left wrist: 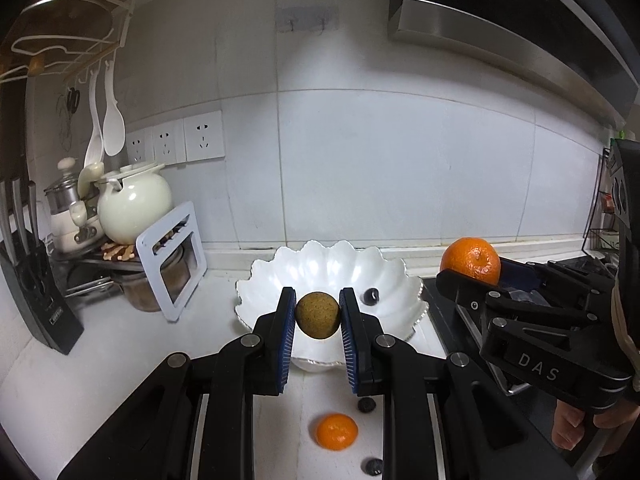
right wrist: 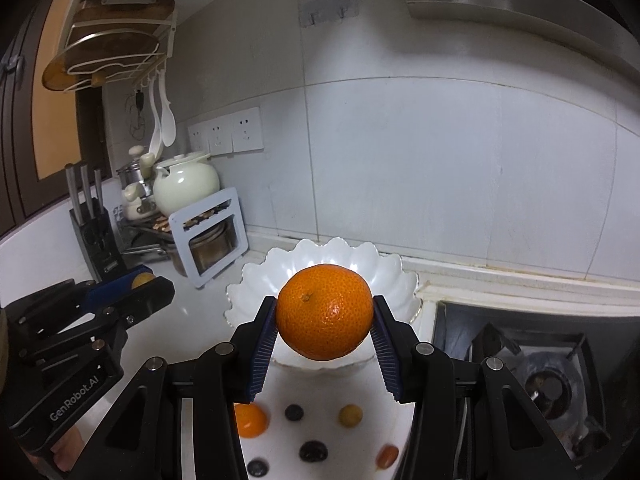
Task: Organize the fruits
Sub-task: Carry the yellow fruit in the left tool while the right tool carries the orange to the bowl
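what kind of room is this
A home kitchen, most likely: a gas stove set into the white counter, a knife block near the corner, and a range hood above.

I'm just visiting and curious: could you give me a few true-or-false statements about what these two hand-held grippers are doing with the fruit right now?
1. The right hand-held gripper holds an orange. True.
2. The left hand-held gripper is open and holds nothing. False: it is shut on a small brown round fruit.
3. The white scalloped bowl already has a dark berry in it. True.
4. All the fruit is off the counter. False: a small orange, dark berries and other small fruits lie on the counter.
5. The orange is resting in the bowl. False: it is gripped in the air, in front of the bowl.
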Available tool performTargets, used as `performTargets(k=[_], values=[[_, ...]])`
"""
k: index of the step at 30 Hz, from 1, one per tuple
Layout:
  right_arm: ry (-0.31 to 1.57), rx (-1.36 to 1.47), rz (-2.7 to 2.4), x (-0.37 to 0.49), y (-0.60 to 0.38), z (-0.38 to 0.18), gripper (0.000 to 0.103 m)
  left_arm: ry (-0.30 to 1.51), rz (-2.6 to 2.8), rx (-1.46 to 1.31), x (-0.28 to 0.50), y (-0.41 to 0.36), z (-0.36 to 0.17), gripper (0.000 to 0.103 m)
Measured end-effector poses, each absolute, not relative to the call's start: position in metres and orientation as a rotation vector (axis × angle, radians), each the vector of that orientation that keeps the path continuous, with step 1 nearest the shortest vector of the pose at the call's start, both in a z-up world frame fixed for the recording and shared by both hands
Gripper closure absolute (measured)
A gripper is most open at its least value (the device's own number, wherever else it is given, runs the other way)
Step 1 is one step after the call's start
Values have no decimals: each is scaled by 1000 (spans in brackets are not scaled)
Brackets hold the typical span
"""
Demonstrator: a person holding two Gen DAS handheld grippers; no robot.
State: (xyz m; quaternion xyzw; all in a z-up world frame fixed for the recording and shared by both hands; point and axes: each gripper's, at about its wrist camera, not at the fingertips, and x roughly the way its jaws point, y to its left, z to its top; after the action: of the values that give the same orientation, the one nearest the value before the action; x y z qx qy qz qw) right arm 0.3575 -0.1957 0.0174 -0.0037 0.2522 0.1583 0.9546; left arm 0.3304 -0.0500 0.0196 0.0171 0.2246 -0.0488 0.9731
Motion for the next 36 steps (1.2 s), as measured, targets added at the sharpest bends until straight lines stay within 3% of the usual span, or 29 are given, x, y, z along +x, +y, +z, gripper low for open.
performTargets(k=[20, 36], values=[[611, -12, 308, 447, -181, 4, 56, 562, -66, 63, 424, -41, 6, 80], [787, -29, 305, 506, -171, -32, 56, 784, -69, 40, 501, -30, -36, 80]])
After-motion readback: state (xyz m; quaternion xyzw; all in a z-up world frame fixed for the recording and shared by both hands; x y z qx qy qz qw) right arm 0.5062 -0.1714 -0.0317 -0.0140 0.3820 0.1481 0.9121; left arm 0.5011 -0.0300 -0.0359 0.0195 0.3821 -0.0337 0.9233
